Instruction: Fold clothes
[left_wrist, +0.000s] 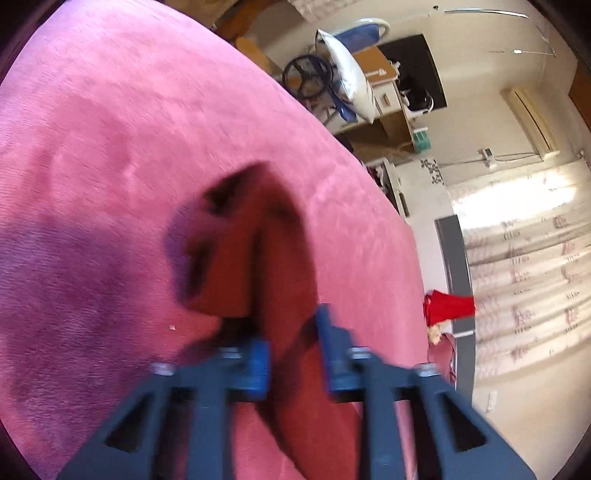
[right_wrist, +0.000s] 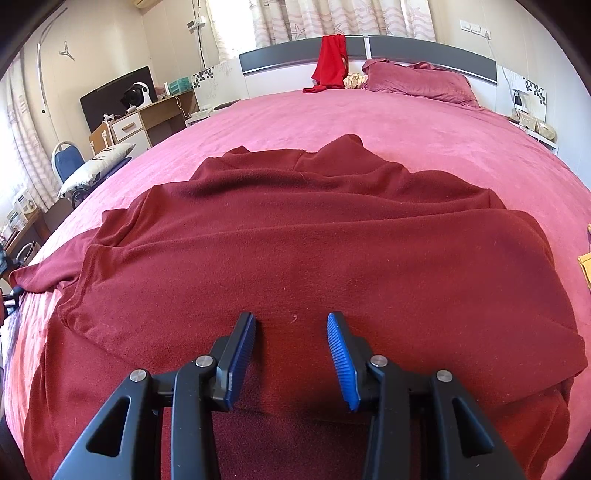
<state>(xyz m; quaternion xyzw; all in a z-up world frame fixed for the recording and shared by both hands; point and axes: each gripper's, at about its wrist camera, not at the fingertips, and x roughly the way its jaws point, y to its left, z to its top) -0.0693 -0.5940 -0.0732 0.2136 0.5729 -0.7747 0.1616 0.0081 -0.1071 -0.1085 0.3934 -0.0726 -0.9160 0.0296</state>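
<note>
The maroon garment (right_wrist: 295, 236) lies across the near half of the pink bed (right_wrist: 424, 122), its near part doubled over in a broad layer while a sleeve trails left and the far edge stays rumpled; judged from this, folding is partway, with further folds left. The left tongs (left_wrist: 295, 343), blurred, stand narrowly apart with a fold of that cloth running between the pads, though a firm pinch cannot be confirmed. The right tongs (right_wrist: 291, 360) stand wide open, holding nothing, just over the near layer.

From my right-hand cam the garment (right_wrist: 295, 240) is spread across the bed (right_wrist: 461, 133), right in front of the right gripper (right_wrist: 291, 325). Pillow (right_wrist: 417, 81) sits behind it against the headboard (right_wrist: 432, 51), desk (right_wrist: 162, 110) off left.
</note>
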